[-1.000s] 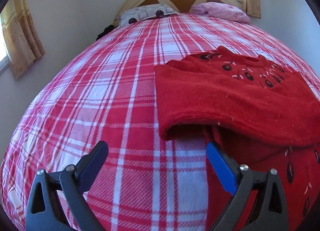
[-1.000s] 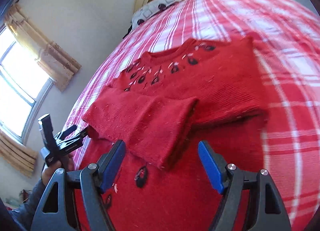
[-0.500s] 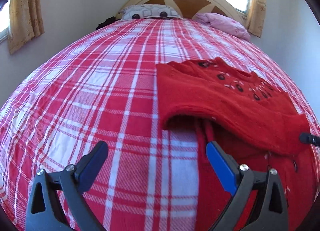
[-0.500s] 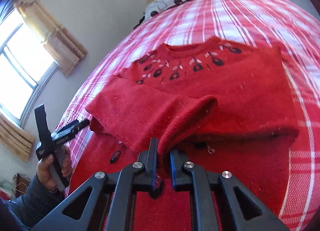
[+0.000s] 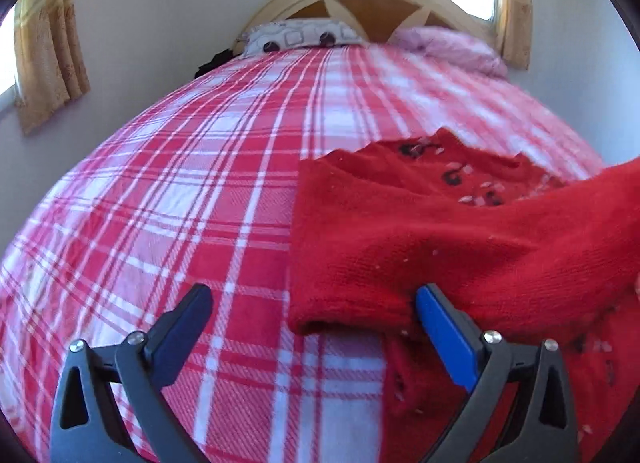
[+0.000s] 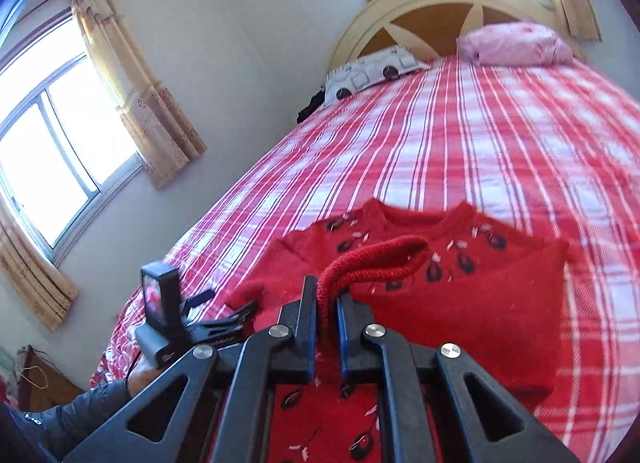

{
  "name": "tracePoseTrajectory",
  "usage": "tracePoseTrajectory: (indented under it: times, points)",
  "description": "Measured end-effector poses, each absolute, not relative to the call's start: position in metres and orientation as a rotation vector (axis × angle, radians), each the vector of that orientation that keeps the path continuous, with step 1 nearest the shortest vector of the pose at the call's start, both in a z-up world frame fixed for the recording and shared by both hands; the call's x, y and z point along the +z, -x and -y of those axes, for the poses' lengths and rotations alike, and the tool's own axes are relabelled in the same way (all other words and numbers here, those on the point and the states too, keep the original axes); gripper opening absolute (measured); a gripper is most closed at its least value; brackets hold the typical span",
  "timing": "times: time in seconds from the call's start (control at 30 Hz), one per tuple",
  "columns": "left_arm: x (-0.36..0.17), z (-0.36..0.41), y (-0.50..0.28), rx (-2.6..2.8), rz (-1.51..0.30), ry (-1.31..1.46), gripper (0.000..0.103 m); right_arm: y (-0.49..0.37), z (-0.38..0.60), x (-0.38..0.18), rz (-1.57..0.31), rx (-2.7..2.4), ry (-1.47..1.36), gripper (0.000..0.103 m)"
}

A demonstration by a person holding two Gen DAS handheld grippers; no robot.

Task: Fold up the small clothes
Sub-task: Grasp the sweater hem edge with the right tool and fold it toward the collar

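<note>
- Closest to us, the right gripper (image 6: 325, 305) has its fingers pinching the ribbed cuff (image 6: 374, 259) of the red sweater's sleeve, which loops up above the fingertips.
- Our left gripper (image 5: 314, 301) has its fingers spread wide; the folded edge of the sleeve (image 5: 440, 247) lies just beyond and between them, the blue-padded finger (image 5: 444, 333) right against the knit, though we cannot tell whether it touches.
- From the right wrist view we see a hand (image 6: 140, 377) in a dark sleeve (image 6: 80, 407) holding the left gripper at the sweater's left edge.
- The red sweater (image 6: 480, 295) lies on the bed (image 5: 180, 203), its plaid cover red and white, neckline with dark motifs pointing toward the headboard.
- Farther back, a patterned pillow (image 6: 372, 73) and a pink pillow (image 6: 516, 43) rest against the arched headboard (image 6: 432, 11).
- A curtained window (image 6: 68, 135) sits on the left wall.
</note>
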State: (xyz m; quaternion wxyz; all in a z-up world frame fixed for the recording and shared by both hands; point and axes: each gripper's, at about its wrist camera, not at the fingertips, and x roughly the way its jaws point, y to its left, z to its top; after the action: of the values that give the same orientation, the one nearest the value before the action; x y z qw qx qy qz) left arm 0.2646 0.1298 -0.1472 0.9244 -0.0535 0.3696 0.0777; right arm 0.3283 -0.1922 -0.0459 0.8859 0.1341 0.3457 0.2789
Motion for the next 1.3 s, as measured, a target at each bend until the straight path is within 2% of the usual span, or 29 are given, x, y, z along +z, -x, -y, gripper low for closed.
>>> tracePoseTrajectory:
  times: [0.2, 0.4, 0.63, 0.97, 1.3]
  points:
    - [-0.137, -0.113, -0.236, 0.062, -0.737, 0.084, 0.103, -0.349, 0.198, -0.035, -0.701, 0.552, -0.302, 0.008]
    - [-0.144, -0.100, -0.261, 0.167, -0.749, -0.067, 0.103, -0.342, 0.178, 0.006, -0.611, 0.613, -0.291, 0.008]
    - [-0.168, -0.138, -0.297, 0.238, -0.876, 0.111, 0.103, -0.323, 0.190, 0.011, -0.581, 0.599, -0.232, 0.008]
    - [-0.172, -0.145, -0.293, 0.195, -0.880, 0.182, 0.103, -0.331, 0.282, -0.057, -0.729, 0.417, -0.257, 0.008]
    - [-0.173, -0.147, -0.293, 0.186, -0.879, 0.191, 0.103, -0.334, 0.305, -0.148, -0.906, 0.353, -0.273, 0.008]
